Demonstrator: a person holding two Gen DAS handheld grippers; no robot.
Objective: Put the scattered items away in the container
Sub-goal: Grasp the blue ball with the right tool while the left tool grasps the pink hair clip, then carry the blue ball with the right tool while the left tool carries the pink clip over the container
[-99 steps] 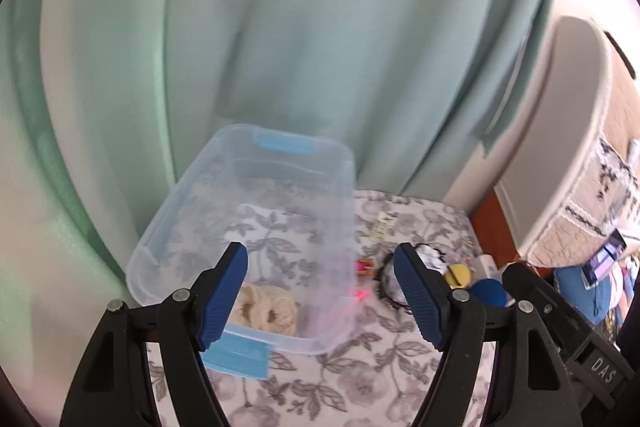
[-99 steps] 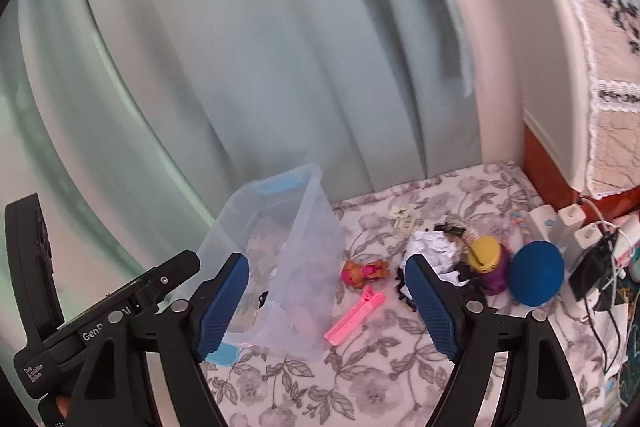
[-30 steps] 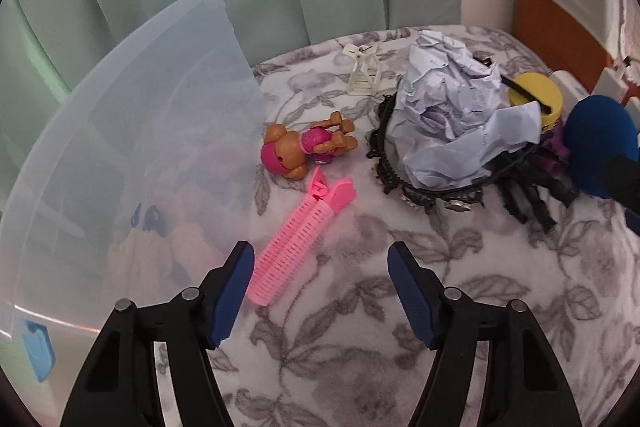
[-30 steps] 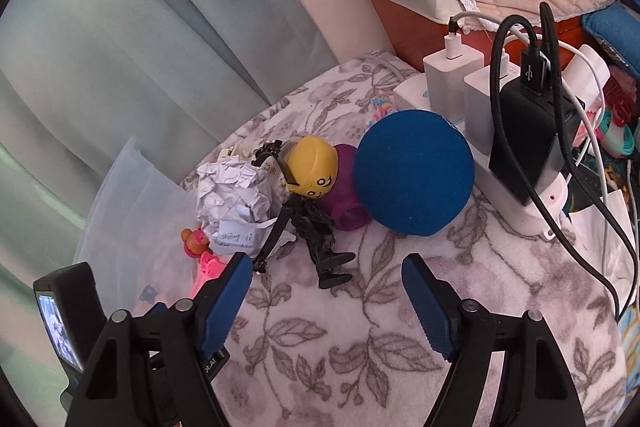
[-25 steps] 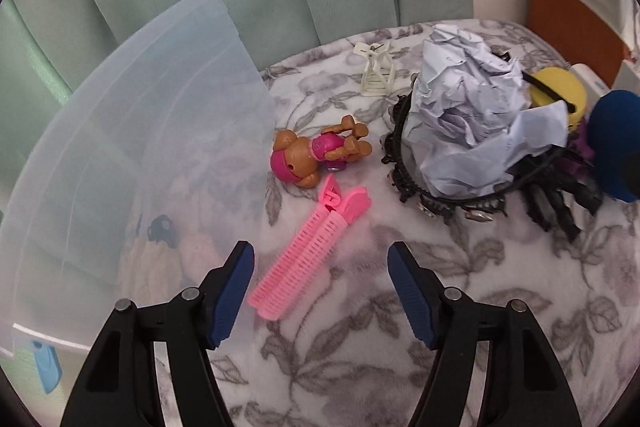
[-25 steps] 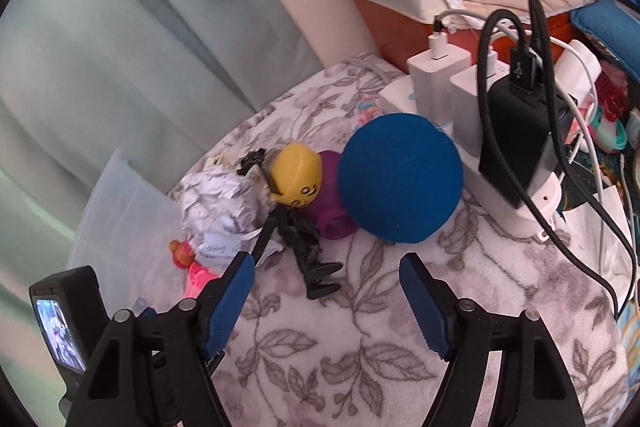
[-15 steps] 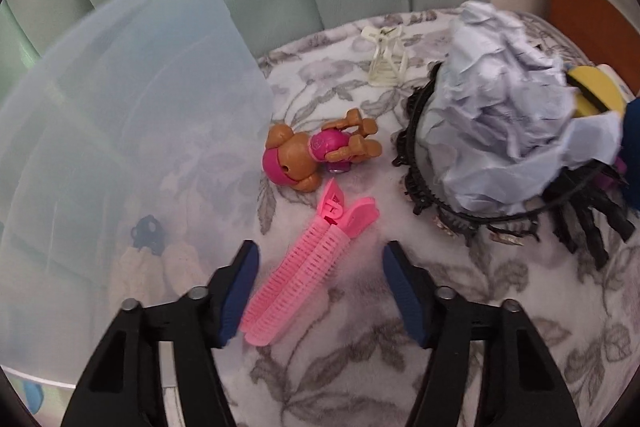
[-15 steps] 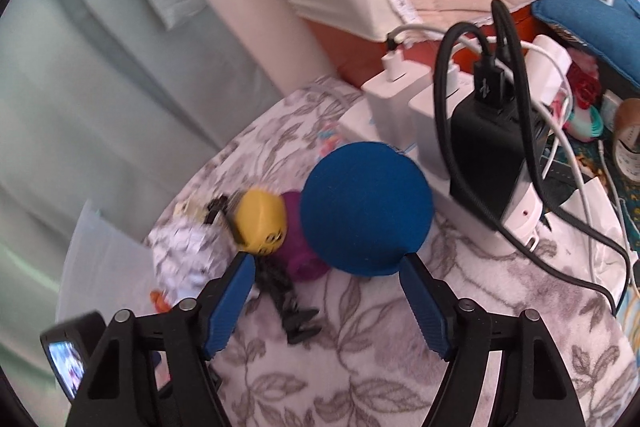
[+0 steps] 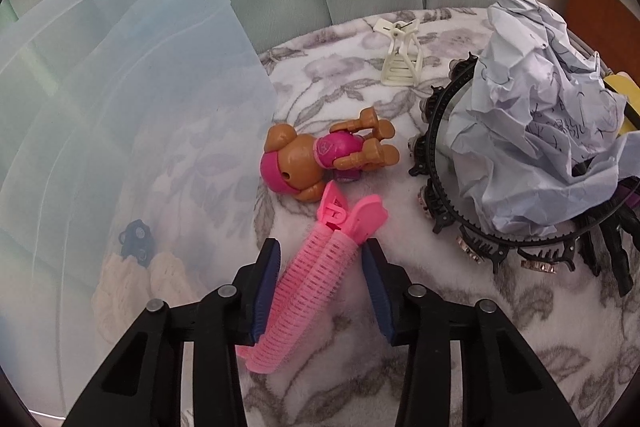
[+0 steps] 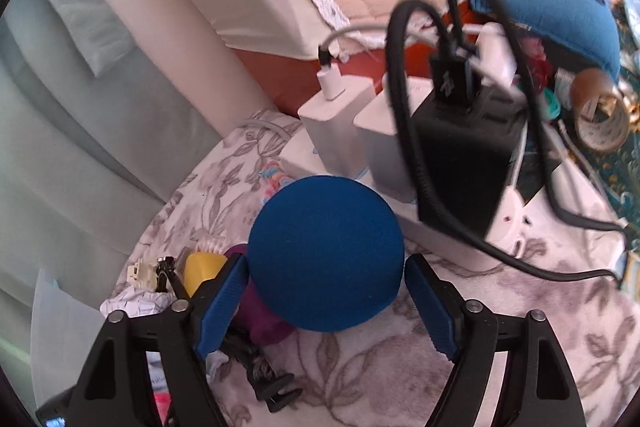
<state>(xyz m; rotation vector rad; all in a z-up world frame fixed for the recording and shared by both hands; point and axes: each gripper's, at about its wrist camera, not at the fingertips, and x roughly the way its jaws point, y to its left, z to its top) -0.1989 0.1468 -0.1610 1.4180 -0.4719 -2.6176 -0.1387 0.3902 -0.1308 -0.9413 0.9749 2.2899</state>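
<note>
Left wrist view: the left gripper (image 9: 322, 267) is closing its jaws around the pink hair roller clip (image 9: 316, 275), which is lying on the floral blanket (image 9: 440, 339). The clip is sitting between the pads; the right pad is just at its edge, and whether the left pad is pressing cannot be told. Taking the clip as landmark: the toy pup figure (image 9: 320, 159) is lying just beyond its far end, the clear plastic container (image 9: 120, 115) is standing to its left, holding a cream knitted item (image 9: 136, 287), and the crumpled paper (image 9: 540, 131) is resting on a black headband (image 9: 448, 195) to its right. A cream claw clip (image 9: 400, 55) is lying well beyond.

Right wrist view: the right gripper (image 10: 326, 303) is opening its jaws wide, straddling the blue ball (image 10: 326, 255); the left pad appears to be meeting the ball, the right standing just off. Beyond the ball, chargers (image 10: 400, 143) are sitting in a power strip. To the ball's left a yellow-headed purple toy (image 10: 204, 273) is lying.
</note>
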